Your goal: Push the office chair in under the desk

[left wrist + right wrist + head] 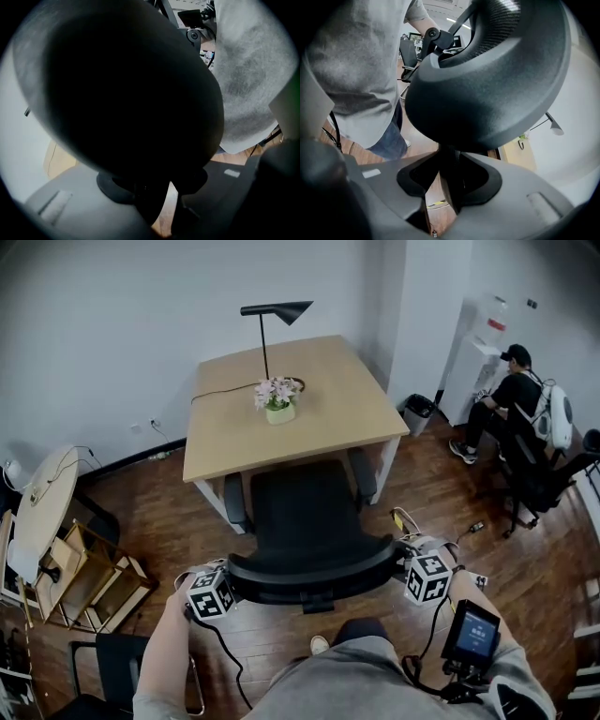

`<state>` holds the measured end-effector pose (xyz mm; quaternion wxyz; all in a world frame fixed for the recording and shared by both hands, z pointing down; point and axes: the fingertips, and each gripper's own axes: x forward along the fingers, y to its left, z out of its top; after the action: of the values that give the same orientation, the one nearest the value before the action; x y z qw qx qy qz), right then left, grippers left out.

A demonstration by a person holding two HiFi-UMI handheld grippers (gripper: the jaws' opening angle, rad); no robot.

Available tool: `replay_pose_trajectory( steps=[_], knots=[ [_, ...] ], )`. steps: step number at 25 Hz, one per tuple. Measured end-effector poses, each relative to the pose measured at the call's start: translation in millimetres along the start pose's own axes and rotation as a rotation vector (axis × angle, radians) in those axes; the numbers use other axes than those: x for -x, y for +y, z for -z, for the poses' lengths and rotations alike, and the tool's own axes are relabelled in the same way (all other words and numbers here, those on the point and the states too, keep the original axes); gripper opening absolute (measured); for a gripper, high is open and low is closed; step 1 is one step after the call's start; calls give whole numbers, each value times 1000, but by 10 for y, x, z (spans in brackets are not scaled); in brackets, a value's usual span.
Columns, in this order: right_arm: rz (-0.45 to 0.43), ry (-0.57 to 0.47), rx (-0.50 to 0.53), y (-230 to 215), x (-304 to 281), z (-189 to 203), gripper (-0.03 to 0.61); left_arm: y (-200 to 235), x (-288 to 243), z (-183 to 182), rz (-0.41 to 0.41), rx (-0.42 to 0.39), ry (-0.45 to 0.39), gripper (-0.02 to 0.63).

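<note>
The black office chair stands at the near side of the wooden desk, its seat front and armrests at the desk's edge. My left gripper holds the left end of the backrest's top rim, my right gripper the right end. In the left gripper view the backrest fills the frame, dark, with its edge between the jaws of the left gripper. In the right gripper view the right gripper clamps a thin edge under the curved backrest.
On the desk stand a black lamp and a flower pot. A person sits at the back right near a bin. A round white table and a wooden rack are at the left. Cables lie on the floor.
</note>
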<state>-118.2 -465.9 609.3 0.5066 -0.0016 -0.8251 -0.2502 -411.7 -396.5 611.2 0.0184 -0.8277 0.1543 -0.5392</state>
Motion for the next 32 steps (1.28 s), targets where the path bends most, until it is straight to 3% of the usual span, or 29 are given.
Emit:
replay_pose_trajectory(
  steps=[15,32],
  knots=[
    [-22,-11,25,-713,-311,105,149,679,-136,108,24,27,1,183],
    [-21,-38,73,-1791,-712,324,147,1753,-312,222,-43,112,50,184]
  ],
)
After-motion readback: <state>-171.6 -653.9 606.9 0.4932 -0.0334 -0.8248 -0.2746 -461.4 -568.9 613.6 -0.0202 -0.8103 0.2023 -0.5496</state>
